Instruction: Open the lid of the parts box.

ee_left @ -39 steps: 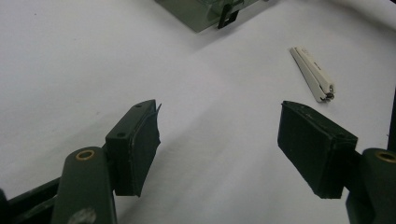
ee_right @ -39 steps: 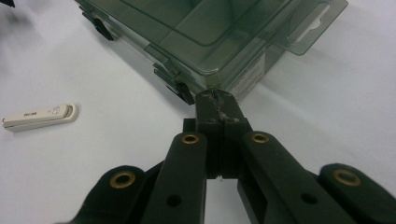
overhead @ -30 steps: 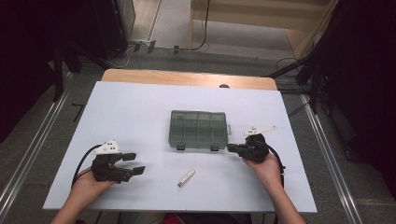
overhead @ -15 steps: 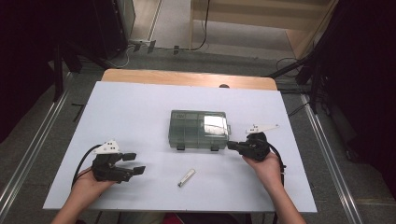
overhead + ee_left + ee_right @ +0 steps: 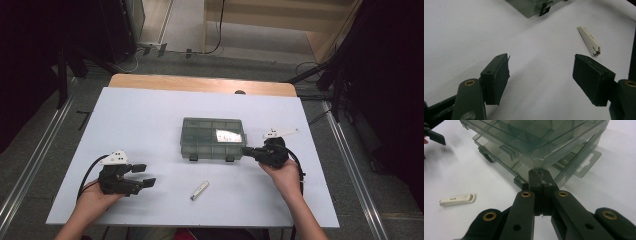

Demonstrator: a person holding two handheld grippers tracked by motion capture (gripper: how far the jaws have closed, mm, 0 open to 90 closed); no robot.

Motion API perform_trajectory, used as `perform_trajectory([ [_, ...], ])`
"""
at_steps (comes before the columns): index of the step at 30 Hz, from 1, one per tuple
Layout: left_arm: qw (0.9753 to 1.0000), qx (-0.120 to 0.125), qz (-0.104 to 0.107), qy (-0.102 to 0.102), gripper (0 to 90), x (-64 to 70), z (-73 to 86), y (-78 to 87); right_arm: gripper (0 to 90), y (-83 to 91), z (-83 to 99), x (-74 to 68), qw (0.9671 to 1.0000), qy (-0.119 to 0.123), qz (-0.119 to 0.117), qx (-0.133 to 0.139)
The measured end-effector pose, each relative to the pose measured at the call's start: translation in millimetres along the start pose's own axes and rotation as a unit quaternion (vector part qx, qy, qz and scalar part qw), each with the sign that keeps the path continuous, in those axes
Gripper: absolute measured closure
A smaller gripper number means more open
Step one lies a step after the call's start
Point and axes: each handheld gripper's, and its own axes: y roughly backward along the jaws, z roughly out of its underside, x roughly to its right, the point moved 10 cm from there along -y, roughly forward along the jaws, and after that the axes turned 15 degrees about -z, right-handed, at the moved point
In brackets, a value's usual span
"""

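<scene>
The right gripper (image 5: 539,178), fingers clenched, is prying under the lid (image 5: 534,138) corner; lifting slowly is keeping the box (image 5: 213,138) from sliding. Left gripper (image 5: 544,77) fingers are released.

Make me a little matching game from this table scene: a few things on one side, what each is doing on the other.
Things:
1. left claw
2. right claw
3. clear box
4. white nail clipper

States:
A. lid lifted at one corner
B. lying untouched on the table
C. wide open, holding nothing
D. closed, tips under the lid's corner

Pairs: 1-C, 2-D, 3-A, 4-B
</scene>
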Motion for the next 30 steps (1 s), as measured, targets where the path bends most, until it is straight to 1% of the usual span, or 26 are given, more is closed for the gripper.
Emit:
perform_trajectory([
  [7,1.0,-0.001,0.002,-0.001,29.1,1.0,0.0,-0.4,90.0,0.0,-6.7,0.1,1.0,0.002,-0.003,0.003],
  [15,1.0,0.003,0.001,0.005,29.1,0.1,-1.6,0.7,90.0,2.0,-13.4,0.7,1.0,0.003,-0.004,0.007],
  [21,1.0,0.004,0.002,0.007,29.1,0.0,-2.1,1.0,90.0,2.7,-21.2,3.0,0.9999,0.009,0.0,0.01],
  [28,1.0,0.001,0.005,0.008,29.1,1.0,-1.7,0.2,90.0,3.4,-27.8,4.9,0.9999,0.009,0.001,0.014],
  [30,1.0,0.001,0.006,0.008,29.2,1.1,-1.7,0.2,90.0,3.2,-29.9,6.1,0.9998,0.013,0.002,0.015],
])
